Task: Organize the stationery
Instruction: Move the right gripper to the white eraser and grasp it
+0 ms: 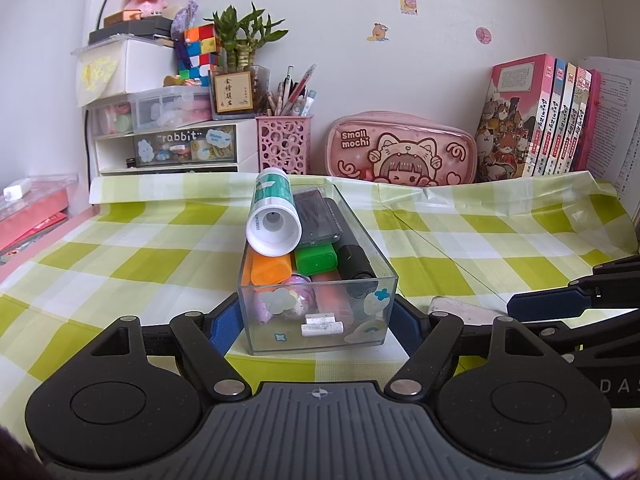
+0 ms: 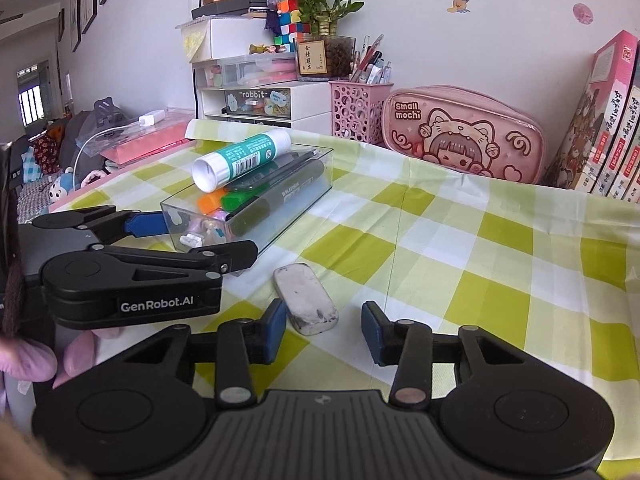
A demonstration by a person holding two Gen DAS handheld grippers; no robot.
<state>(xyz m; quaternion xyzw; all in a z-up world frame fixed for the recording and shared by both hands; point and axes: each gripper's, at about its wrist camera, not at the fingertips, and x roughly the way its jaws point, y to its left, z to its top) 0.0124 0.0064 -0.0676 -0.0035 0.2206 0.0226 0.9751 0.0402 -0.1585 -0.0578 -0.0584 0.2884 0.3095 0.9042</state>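
Nearest of all, the right gripper hangs low over the checked cloth with its blue pads part-way apart; the eraser lies loose on the cloth with its near end between them, close to the left pad, and no pad presses on it, so nothing is held yet. The step in hand looks to be the pick-up of this last stray piece; the next move calls for the pads to come in squarely on the eraser's long sides before any lift toward the box. The eraser itself is a rounded white block, grubby with grey smudges, lying slantwise just right of the box. A little further, the left gripper clamps the near end of the clear box, one pad on each side wall, steadying it. The box is crowded: orange and green highlighters, a black marker, small pastel bits, and a glue stick riding on top above the rim; room for the eraser seems tight. Far off, a pink pencil case leans at the wall.
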